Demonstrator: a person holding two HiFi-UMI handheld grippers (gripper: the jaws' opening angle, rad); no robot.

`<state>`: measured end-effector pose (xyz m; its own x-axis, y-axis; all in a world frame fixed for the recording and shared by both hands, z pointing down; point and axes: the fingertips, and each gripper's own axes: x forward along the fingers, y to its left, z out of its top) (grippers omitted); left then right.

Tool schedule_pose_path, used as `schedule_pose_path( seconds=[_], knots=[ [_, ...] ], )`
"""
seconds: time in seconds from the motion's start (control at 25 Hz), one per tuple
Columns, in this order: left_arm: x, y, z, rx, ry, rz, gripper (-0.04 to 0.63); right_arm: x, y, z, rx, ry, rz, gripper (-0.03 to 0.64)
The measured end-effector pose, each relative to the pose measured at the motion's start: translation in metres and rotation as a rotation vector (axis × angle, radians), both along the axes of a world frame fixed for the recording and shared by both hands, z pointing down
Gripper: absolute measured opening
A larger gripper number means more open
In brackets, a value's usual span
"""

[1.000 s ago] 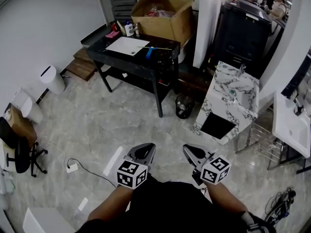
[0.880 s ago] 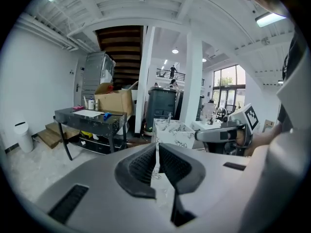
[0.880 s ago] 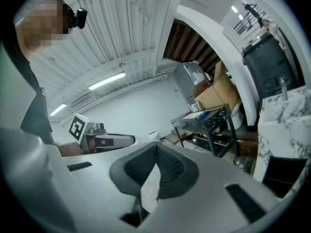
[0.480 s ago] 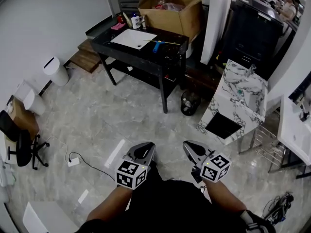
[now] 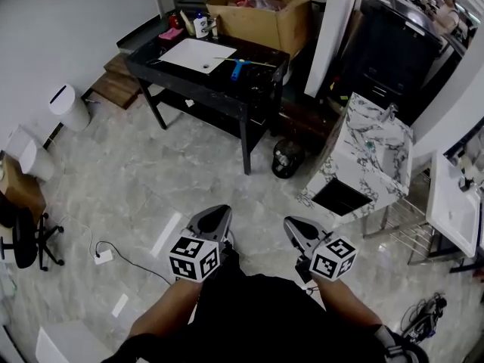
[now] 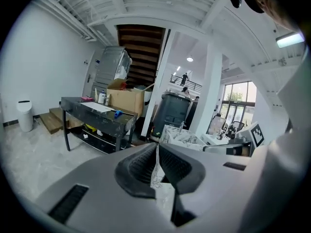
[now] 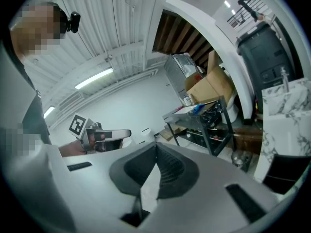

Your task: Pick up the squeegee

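across the floor from the squeegee (image 5: 238, 68), left tongs (image 5: 217, 212) and right tongs (image 5: 292, 223) clenched on nothing

low in the head view i hold both tongs side by side in front of my body, above the grey marbled floor (image 5: 189, 172) and well apart from the counter (image 5: 261, 78). in the left gripper view the jaws are pressed together at the tips with nothing between them. the right gripper view shows the same: ribbed pads meeting, empty.

the squeegee lies on the black counter, toward its right end in the head view. its blue handle is just beside a white sheet (image 5: 198, 55) spread over the middle of the top. a few bottles (image 5: 198, 25) stand at the counter's far left corner, and an open cardboard box (image 5: 265, 13) sits behind it. the lower shelf holds small items i cannot make out.

right of the counter a small black bin (image 5: 287, 157) stands on the floor near a marble-patterned cabinet (image 5: 363, 150) with a dark opening in its side. a white bin (image 5: 66, 108) stands by the left wall. nearer to me are a black office chair (image 5: 26, 237) and a cable with a white plug (image 5: 100, 255) on the floor.
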<state>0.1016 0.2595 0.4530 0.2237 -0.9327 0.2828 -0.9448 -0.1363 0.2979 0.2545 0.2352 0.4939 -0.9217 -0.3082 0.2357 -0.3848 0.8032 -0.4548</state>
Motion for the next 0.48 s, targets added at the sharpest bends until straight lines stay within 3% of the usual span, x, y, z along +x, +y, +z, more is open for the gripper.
schedule_pose_path(
  seconds=[0.16, 0.48],
  knots=[
    [-0.027, -0.036, -0.004, 0.006, 0.018, 0.006, 0.031, -0.025, -0.035, -0.014, 0.033, 0.007, 0.012, 0.009],
    [-0.068, -0.101, -0.023, 0.042, -0.002, 0.139, 0.031, -0.087, -0.090, -0.029, 0.058, 0.024, 0.045, 0.009]
  ],
)
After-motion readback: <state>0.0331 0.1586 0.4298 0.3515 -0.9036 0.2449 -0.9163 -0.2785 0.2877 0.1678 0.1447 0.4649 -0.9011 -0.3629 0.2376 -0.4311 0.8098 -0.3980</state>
